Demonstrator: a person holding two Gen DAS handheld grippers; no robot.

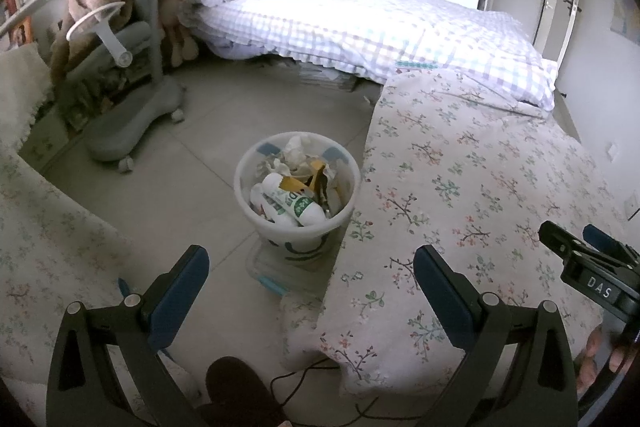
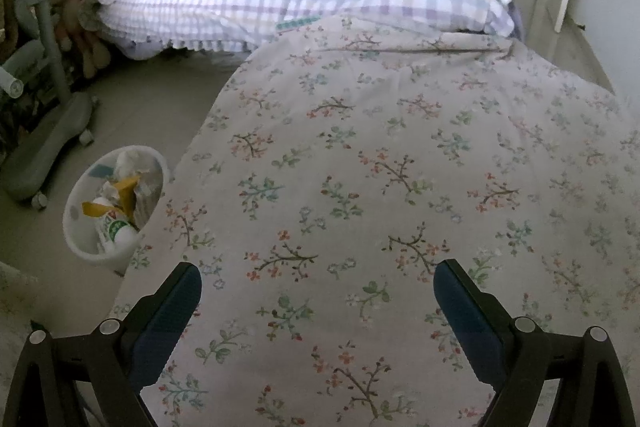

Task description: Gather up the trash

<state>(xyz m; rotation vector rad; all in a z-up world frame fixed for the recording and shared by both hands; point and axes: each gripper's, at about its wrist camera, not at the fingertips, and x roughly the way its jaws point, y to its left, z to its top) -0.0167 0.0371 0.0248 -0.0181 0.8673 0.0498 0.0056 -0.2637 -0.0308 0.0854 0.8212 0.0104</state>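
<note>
A white trash bin (image 1: 297, 231) stands on the tiled floor beside a table draped in a floral cloth (image 1: 480, 187). It holds a white bottle with a green label (image 1: 294, 201), yellow packaging (image 1: 298, 183) and crumpled tissue (image 1: 296, 149). My left gripper (image 1: 310, 283) hangs open and empty, just in front of the bin and above the floor. In the right wrist view the bin (image 2: 86, 249) sits at lower left. My right gripper (image 2: 318, 301) is open and empty over the floral cloth (image 2: 400, 167); its fingertips (image 1: 554, 235) also show at the left wrist view's right edge.
A grey wheeled chair (image 1: 132, 123) draped with a brown blanket stands at the left. A bed with a checked quilt (image 1: 360, 23) fills the back. A clear plastic lid (image 1: 276, 275) lies under the bin; a black cable (image 1: 304, 377) and a dark slipper (image 1: 236, 387) lie near the bottom edge.
</note>
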